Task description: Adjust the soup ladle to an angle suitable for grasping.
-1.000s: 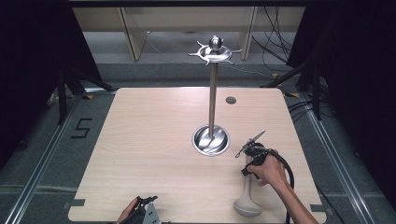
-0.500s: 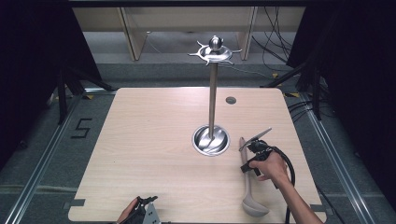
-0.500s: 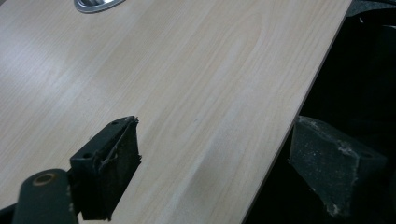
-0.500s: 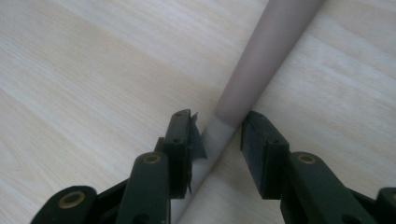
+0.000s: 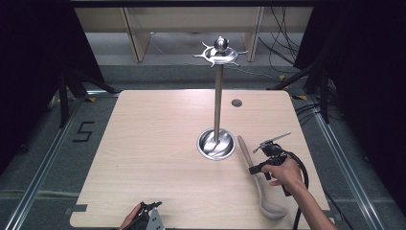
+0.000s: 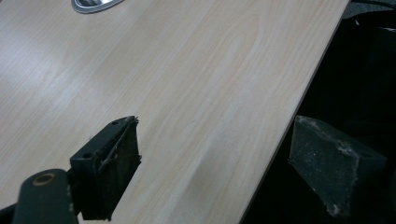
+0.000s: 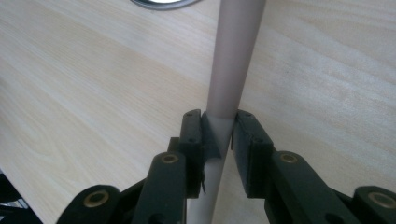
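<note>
The right gripper (image 5: 257, 167) has just been closing, and its black jaws now pinch the long grey-beige plastic ladle (image 5: 256, 179) partway along the handle; in the right gripper view the pads (image 7: 212, 140) press on both sides of that round shaft (image 7: 232, 60), so this is a real clamp, not a hover. The ladle lies on the pale wooden table (image 5: 153, 143) at its right side, bowl toward the near edge, handle tip pointing at the round steel base (image 5: 216, 143) of the tall chrome utensil stand (image 5: 218, 96), just beside it but not touching, as far as I can tell. The left gripper (image 5: 146, 218) sits low at the near edge, jaws spread wide apart with nothing between them; its own view has one pad (image 6: 116, 163) over the wood and the other past the edge.

How will it handle? Light and stiff, I'd judge; the smooth round handle looks slippery, so it could roll or swivel in the pads (the bowl end will want to droop). The grip sits near mid-handle, a fair balance point; closer to the bowl would steady it, while the far tip must stay free if it is meant for one of the hooks at the stand's crown (image 5: 220, 53).
</note>
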`<act>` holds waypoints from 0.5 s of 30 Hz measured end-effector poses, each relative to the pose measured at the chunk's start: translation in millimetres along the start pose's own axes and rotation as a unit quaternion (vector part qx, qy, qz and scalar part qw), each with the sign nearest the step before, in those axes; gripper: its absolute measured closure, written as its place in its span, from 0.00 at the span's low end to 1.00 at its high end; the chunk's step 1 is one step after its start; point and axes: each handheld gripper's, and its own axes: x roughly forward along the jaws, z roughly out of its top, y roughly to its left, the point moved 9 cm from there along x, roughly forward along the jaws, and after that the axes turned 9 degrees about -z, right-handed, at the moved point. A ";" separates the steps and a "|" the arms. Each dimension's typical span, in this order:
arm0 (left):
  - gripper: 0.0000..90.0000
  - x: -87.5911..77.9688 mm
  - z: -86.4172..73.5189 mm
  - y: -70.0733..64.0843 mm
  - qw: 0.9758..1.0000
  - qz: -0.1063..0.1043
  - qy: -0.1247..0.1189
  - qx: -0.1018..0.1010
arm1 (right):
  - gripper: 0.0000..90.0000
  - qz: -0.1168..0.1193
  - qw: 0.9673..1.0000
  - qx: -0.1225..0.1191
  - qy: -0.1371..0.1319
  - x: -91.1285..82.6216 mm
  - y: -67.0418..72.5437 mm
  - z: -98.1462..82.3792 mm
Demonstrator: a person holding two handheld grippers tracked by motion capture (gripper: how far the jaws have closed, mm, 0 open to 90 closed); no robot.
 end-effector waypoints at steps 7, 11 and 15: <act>0.17 1.1 0.3 0.3 1.000 0.005 -0.002 0.001 | 0.86 0.025 1.000 -0.009 -0.013 -14.0 17.0 -3.5; 0.17 0.2 0.2 -0.1 1.000 0.000 -0.001 0.001 | 0.86 0.029 0.999 -0.025 -0.028 -20.9 18.3 -4.3; 0.17 0.5 0.6 0.0 1.000 0.003 -0.002 0.001 | 0.86 0.034 0.998 -0.036 -0.047 -31.7 20.8 -6.6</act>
